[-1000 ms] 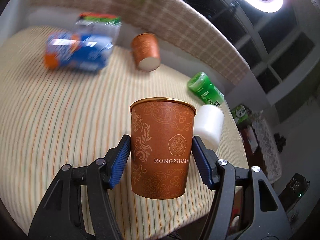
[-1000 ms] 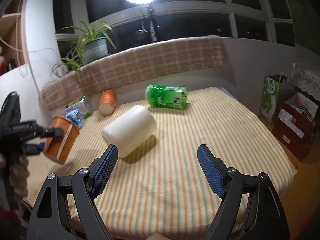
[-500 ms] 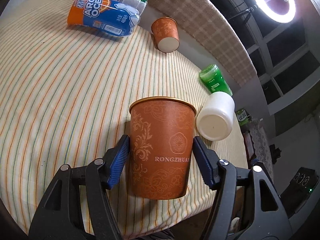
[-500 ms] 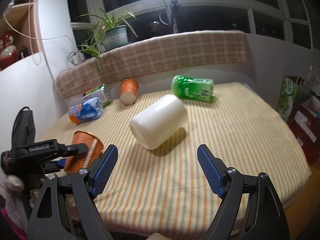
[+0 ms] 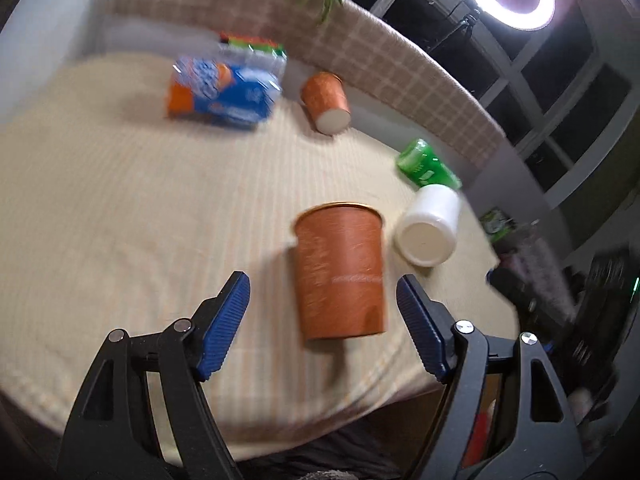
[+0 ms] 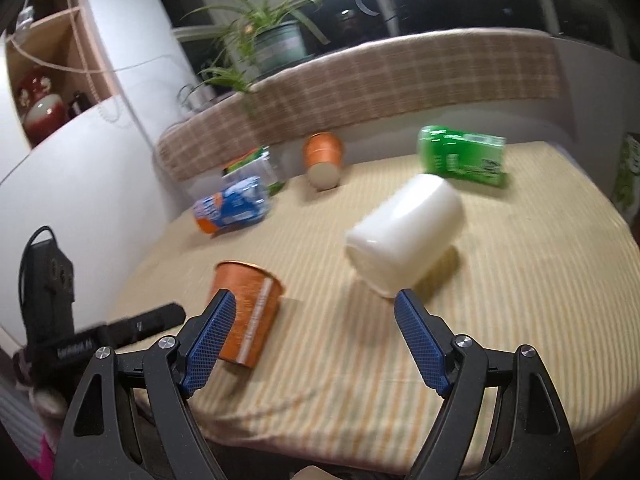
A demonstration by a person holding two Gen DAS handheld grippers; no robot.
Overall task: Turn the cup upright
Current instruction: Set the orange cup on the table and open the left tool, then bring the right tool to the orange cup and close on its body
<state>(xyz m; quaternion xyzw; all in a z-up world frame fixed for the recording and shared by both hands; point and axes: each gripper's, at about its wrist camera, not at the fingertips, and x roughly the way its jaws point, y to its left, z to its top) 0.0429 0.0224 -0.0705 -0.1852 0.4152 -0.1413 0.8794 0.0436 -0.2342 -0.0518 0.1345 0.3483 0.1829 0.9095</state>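
Left wrist view: my left gripper has its jaws spread wide, and neither blue pad touches anything. The orange cup stands upright, rim up, on the striped tablecloth at frame centre, between the 2 fingers with a gap on each side. A white cup lies on its side just right of it. Farther back, a green bottle lies at right, a second orange cup lies tipped at upper centre, and a blue and orange package sits at upper left. The frame is motion-blurred.

Right wrist view: my right gripper is also wide open and holds nothing. The orange cup sits at lower left, partly behind my left pad. The left gripper shows at the left edge, just beside the cup; I cannot tell whether they touch. The white cup lies at centre right.
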